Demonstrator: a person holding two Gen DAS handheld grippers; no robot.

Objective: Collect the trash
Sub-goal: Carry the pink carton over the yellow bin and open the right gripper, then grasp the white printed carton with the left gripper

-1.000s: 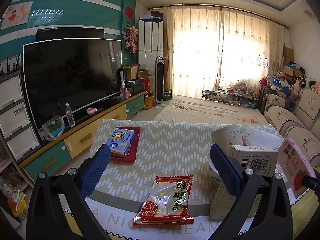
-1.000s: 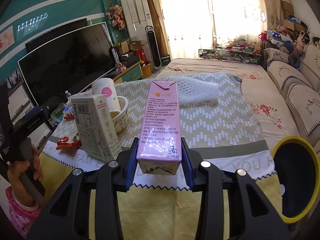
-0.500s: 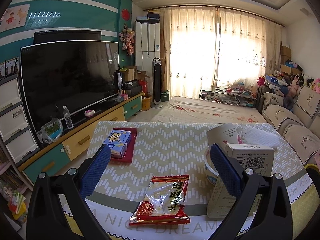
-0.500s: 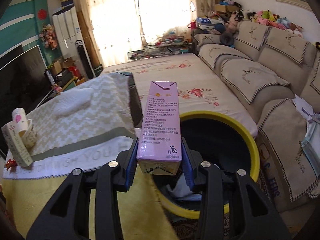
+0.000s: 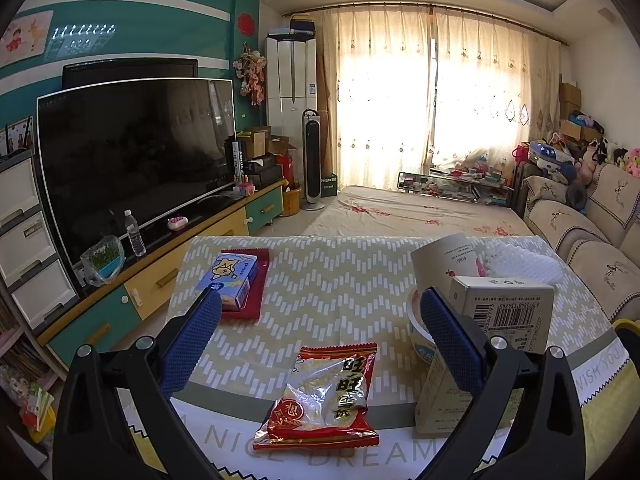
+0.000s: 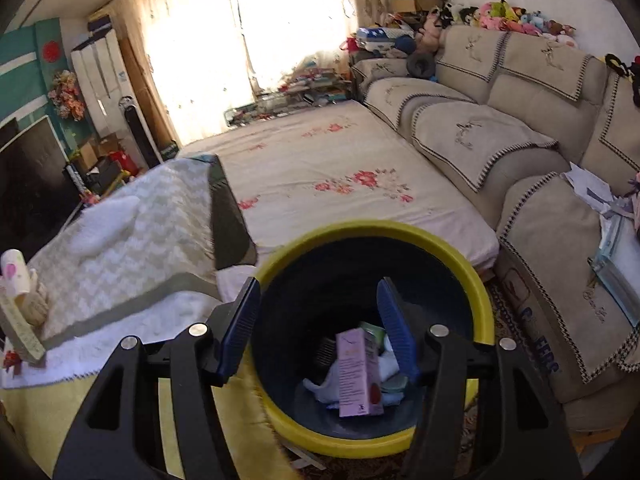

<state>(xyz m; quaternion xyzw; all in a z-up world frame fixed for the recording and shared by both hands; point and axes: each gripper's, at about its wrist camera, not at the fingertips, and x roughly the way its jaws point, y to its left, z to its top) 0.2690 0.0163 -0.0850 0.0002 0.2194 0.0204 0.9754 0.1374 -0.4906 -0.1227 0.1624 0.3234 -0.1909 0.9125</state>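
Observation:
In the right wrist view, my right gripper (image 6: 318,316) is open and empty above a yellow-rimmed dark bin (image 6: 476,276). A pink carton (image 6: 356,376) lies inside the bin on other trash. In the left wrist view, my left gripper (image 5: 320,332) is open and empty over the table. A red snack packet (image 5: 324,396) lies on the tablecloth between its fingers. A beige carton with a barcode (image 5: 492,332) stands behind the right finger, beside a paper cup (image 5: 444,260) in a bowl. A blue box (image 5: 230,278) lies on a red packet at the far left.
A cloth-covered table (image 5: 340,280) holds the trash. A TV (image 5: 132,152) on a low cabinet stands to the left. A beige sofa (image 6: 520,152) lines the right side. A floral mat (image 6: 328,172) covers the floor beyond the bin.
My right gripper swung from the table to over the bin, opened, and the pink carton dropped into the bin. My left gripper stayed open above the snack packet.

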